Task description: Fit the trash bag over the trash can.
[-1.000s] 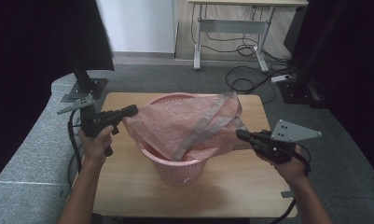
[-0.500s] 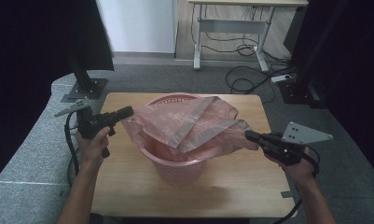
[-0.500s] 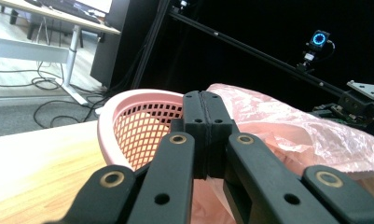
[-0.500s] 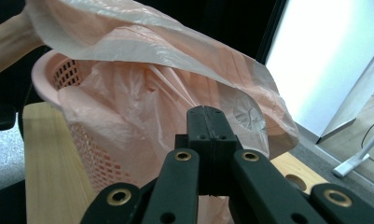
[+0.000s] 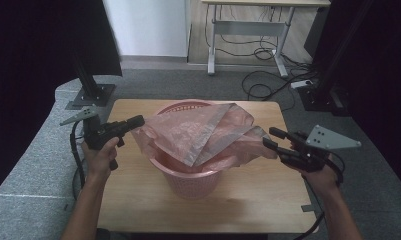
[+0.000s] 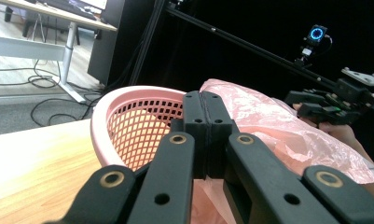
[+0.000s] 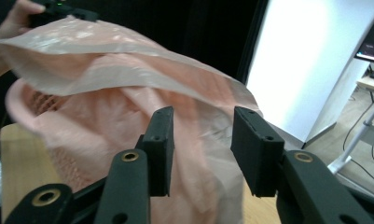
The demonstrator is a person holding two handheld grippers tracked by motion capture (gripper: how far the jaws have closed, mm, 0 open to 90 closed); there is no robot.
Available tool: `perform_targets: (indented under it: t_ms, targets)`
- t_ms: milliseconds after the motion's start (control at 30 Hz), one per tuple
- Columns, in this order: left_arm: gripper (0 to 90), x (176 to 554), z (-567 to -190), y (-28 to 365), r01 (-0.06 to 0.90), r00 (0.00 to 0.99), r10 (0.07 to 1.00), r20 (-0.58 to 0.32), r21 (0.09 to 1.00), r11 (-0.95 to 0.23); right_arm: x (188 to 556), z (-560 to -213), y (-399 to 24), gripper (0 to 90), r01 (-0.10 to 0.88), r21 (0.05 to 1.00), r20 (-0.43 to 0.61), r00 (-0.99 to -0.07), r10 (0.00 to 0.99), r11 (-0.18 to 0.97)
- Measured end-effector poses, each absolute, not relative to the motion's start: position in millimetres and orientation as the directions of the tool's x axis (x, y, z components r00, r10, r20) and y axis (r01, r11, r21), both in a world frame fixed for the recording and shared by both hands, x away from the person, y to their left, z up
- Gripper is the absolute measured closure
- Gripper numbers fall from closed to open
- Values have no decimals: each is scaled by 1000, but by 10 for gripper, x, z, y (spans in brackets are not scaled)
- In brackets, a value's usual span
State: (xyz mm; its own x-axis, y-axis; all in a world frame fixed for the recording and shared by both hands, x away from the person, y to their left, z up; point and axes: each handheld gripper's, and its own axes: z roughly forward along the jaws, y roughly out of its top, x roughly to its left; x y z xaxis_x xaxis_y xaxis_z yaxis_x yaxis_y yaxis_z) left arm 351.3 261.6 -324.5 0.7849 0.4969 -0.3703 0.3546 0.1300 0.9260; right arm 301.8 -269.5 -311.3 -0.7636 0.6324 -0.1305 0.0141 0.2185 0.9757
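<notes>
A pink mesh basket (image 5: 192, 181) (image 6: 128, 123) stands mid-table, with a thin pink plastic bag (image 5: 198, 131) (image 6: 273, 128) (image 7: 105, 70) draped over its mouth. My left gripper (image 5: 139, 120) (image 6: 204, 100) is shut on the bag's left edge and holds it stretched just above the rim. At the bag's right edge my right gripper (image 5: 269, 136) (image 7: 203, 116) has just been opening its jaws. They stand apart, with the film hanging past them and neither pad pressing on it. The right gripper view shows the basket's mesh (image 7: 38, 100) under the bag.
The wooden table (image 5: 138, 200) has grey padding (image 5: 33, 165) along its left and right sides. A black stand's base (image 5: 93, 95) sits at the back left. A desk (image 5: 248, 25) and floor cables (image 5: 258, 82) lie beyond the table.
My right gripper's jaws have parted and released the bag's right edge. The bag has slackened over the basket. The left gripper has kept its hold and place.
</notes>
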Motion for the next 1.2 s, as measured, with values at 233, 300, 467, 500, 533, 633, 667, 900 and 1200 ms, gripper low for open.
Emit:
perform_targets:
  t_ms: [233,300,467,500,533,633,667,900,1200]
  targets:
    - [897,3541,-3291,2620,365,781,498,-376,923,124,3390,-3119,-2632,524,85,969,-93,-745,660,232]
    - [897,3541,-3298,2626,366,781,499,-375,923,121,3457,-3111,-2632,520,96,971,-78,-743,665,221]
    - [897,3532,-3304,2622,365,782,502,-369,925,111,3506,-3027,-2639,512,92,974,-77,-726,683,207]
    - [897,3530,-3304,2619,363,784,501,-367,925,110,3502,-3005,-2641,509,89,975,-76,-725,685,203]
    - [897,3526,-3304,2616,363,784,502,-366,925,108,3498,-2986,-2643,507,85,976,-78,-724,685,201]
    - [897,3522,-3304,2613,364,783,503,-365,925,105,3492,-2932,-2651,506,79,976,-87,-709,700,201]
    - [897,3524,-3304,2611,365,783,504,-365,925,104,3497,-2917,-2654,506,79,976,-89,-707,701,203]
    - [897,3534,-3310,2589,370,785,502,-363,925,91,3648,-2995,-2622,502,136,961,-74,-711,700,240]
    - [897,3523,-3346,2605,379,783,501,-368,922,86,3606,-3207,-2419,392,172,948,-29,-793,609,269]
